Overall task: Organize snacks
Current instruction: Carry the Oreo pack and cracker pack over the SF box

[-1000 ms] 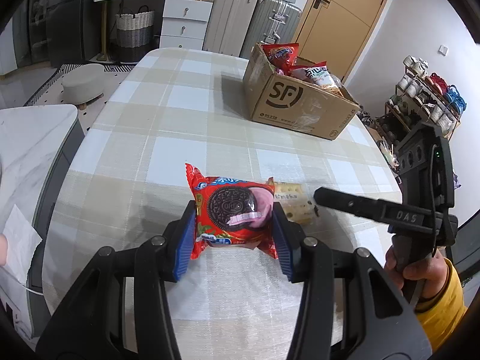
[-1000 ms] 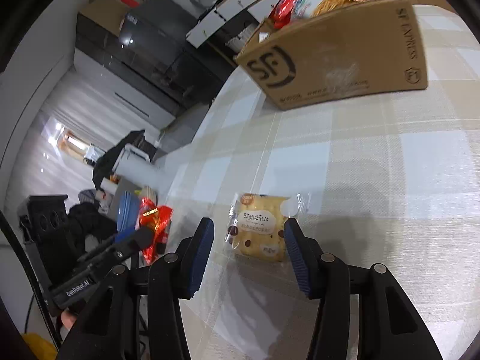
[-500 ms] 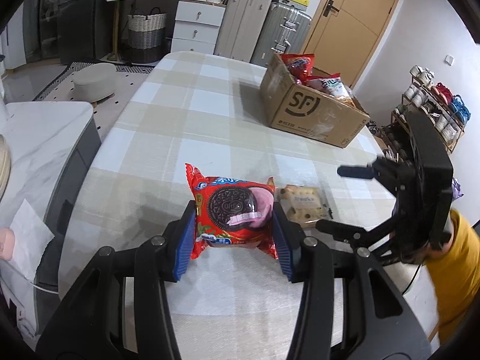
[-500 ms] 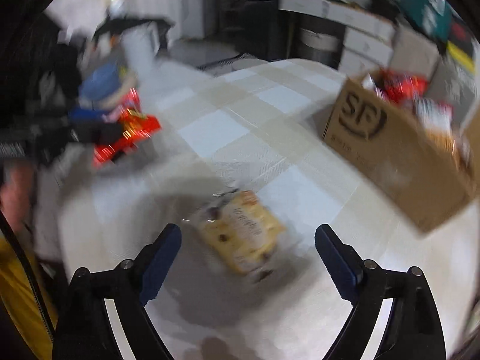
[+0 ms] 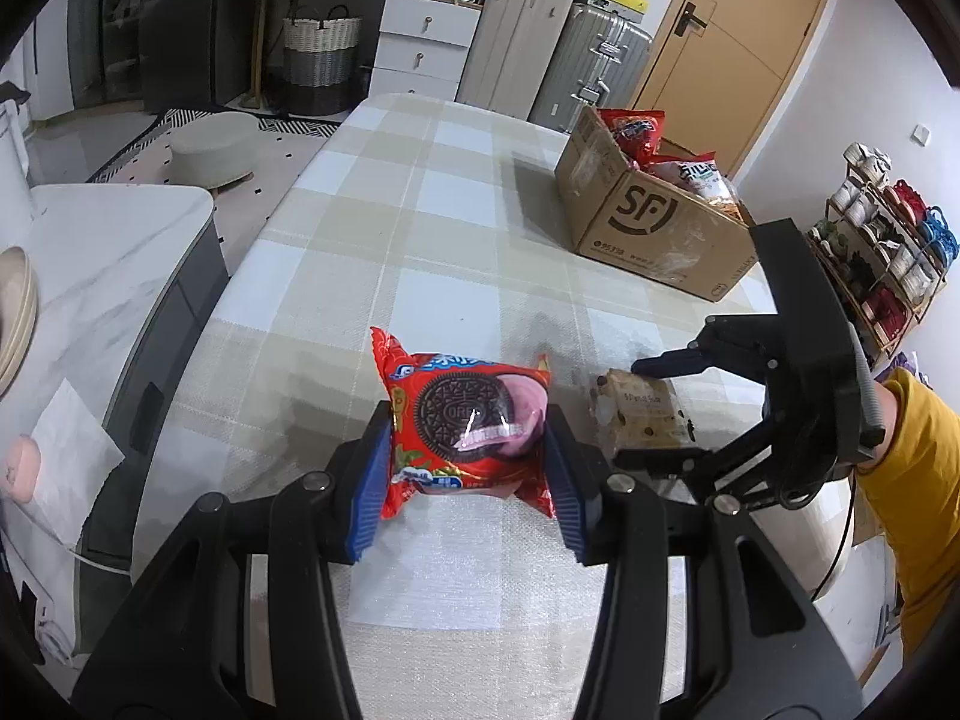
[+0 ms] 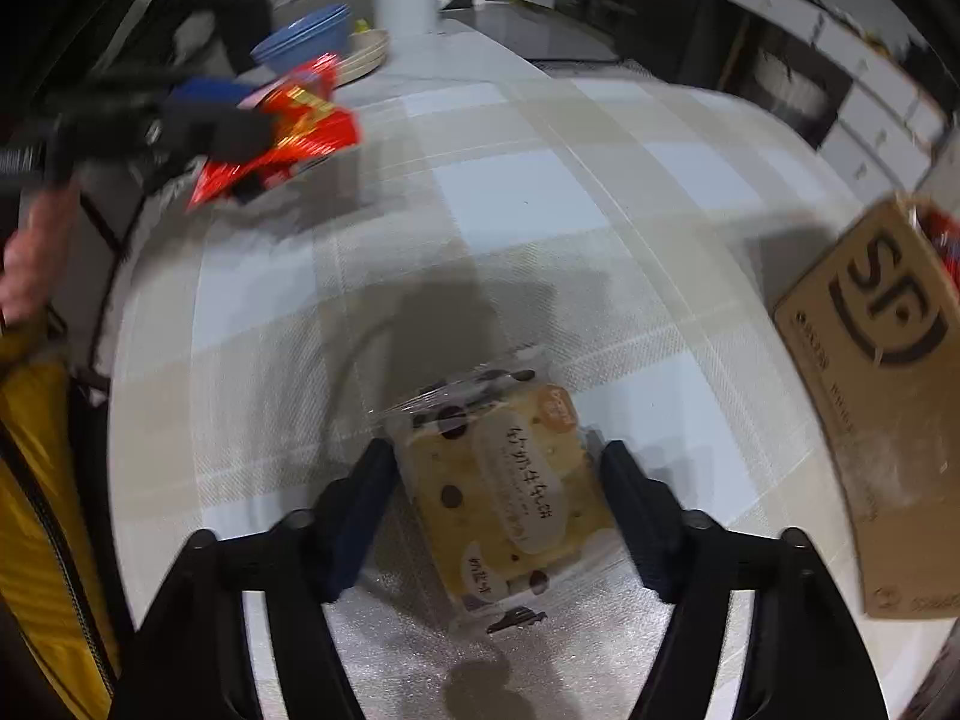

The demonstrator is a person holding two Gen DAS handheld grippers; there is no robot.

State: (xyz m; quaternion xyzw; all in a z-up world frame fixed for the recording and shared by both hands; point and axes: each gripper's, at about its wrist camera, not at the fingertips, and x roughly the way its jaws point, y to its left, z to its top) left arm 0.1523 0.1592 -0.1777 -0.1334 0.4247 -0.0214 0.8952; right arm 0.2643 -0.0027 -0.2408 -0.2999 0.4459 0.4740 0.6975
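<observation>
My left gripper [image 5: 465, 474] is shut on a red Oreo packet [image 5: 465, 420] and holds it above the checked table [image 5: 420, 228]. It also shows at the upper left of the right wrist view [image 6: 282, 126]. My right gripper [image 6: 501, 498] is open, its jaws on either side of a yellow chocolate-chip biscuit packet [image 6: 510, 492] that lies on the table. In the left wrist view the right gripper [image 5: 651, 411] straddles the biscuit packet [image 5: 645, 414]. A cardboard SF box [image 5: 654, 222] with several snack bags stands at the far right of the table.
The SF box also shows at the right edge of the right wrist view [image 6: 882, 390]. A marble counter [image 5: 90, 252] with bowls [image 6: 306, 39] stands left of the table. Drawers, suitcases and a door are behind it.
My right gripper has swung round and come down over the biscuit packet, its jaws narrowing on either side of it. My left gripper has kept the Oreo packet and risen a little.
</observation>
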